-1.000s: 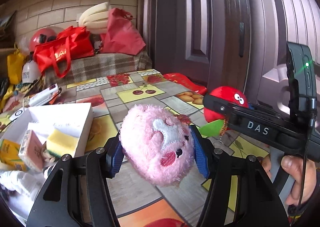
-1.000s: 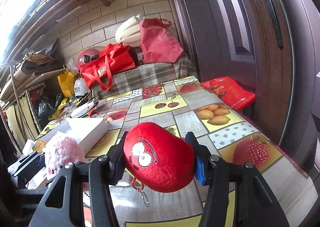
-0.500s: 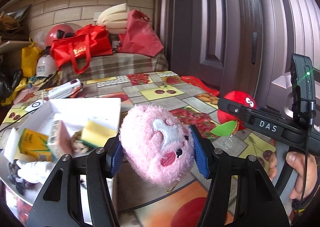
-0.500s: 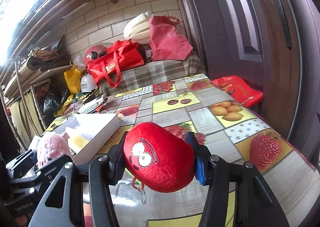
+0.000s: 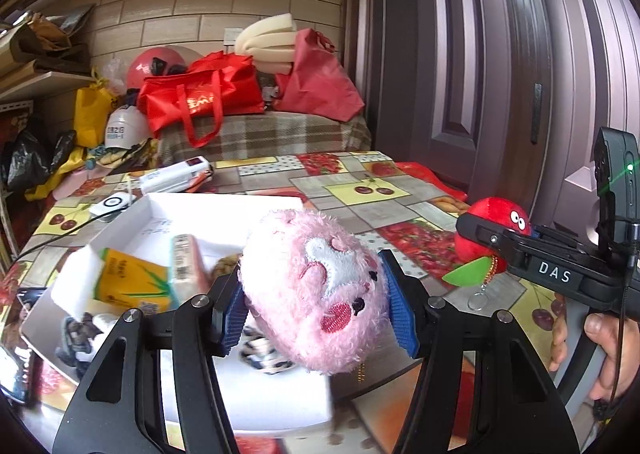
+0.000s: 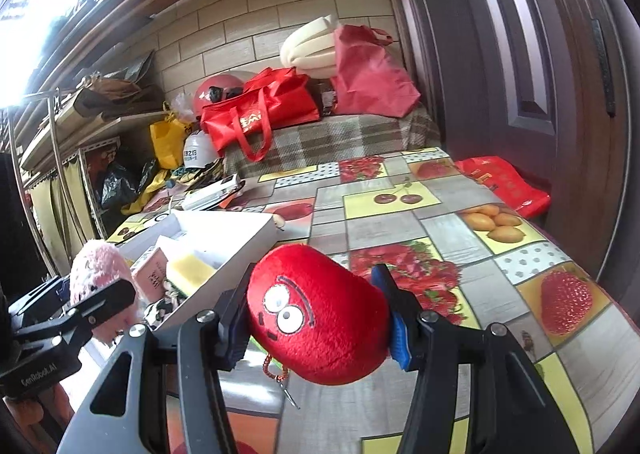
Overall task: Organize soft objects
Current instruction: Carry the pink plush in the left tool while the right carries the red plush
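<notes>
Above the white box (image 5: pixel 224 209) on the desk (image 5: pixel 360 181), now nearer: left tongs (image 5: pixel 312 304) pinching pink plush (image 5: pixel 316 294), right tongs (image 6: pixel 316 322) pinching red plush (image 6: pixel 320 314), ready for dropping in.

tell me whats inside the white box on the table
Inside the shallow white cardboard box: a yellow sponge, a pink packet, a yellow-green carton. The fluffy pink plush toy hides more.

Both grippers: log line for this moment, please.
left gripper: shut on pink plush over white box | right gripper: shut on red plush
</notes>
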`<move>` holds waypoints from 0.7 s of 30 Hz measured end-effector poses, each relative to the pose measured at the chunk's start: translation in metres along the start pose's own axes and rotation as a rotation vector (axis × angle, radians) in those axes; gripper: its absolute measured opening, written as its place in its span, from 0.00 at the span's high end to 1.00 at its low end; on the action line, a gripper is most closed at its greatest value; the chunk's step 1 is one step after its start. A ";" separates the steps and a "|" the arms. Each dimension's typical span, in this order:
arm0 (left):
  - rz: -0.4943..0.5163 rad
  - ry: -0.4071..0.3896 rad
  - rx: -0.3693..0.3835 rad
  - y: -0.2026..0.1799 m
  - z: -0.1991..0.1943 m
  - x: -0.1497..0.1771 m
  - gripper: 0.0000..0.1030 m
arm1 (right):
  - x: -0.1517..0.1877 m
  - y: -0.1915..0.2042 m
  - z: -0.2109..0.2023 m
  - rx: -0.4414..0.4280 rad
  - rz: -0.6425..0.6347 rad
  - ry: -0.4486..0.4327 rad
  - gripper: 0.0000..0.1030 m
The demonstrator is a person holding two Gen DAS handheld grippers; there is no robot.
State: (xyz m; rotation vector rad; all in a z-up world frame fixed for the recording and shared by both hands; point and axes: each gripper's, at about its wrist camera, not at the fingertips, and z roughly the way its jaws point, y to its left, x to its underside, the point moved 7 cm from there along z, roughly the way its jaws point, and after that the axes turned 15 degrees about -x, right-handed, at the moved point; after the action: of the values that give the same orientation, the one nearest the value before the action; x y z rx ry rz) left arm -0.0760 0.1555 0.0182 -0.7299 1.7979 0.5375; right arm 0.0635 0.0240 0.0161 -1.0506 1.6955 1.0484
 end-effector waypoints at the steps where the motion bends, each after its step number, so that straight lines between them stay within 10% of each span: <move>1: -0.002 0.000 -0.005 0.003 0.000 0.000 0.42 | 0.000 0.003 0.002 -0.004 -0.003 0.002 0.46; 21: -0.112 -0.009 -0.076 0.076 0.004 -0.004 0.42 | 0.005 0.060 0.037 -0.062 -0.090 0.047 0.46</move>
State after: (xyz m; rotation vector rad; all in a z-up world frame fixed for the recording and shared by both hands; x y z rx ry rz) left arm -0.1259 0.2134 0.0213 -0.8737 1.7248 0.5351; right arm 0.0147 0.0745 0.0137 -1.1888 1.6466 1.0314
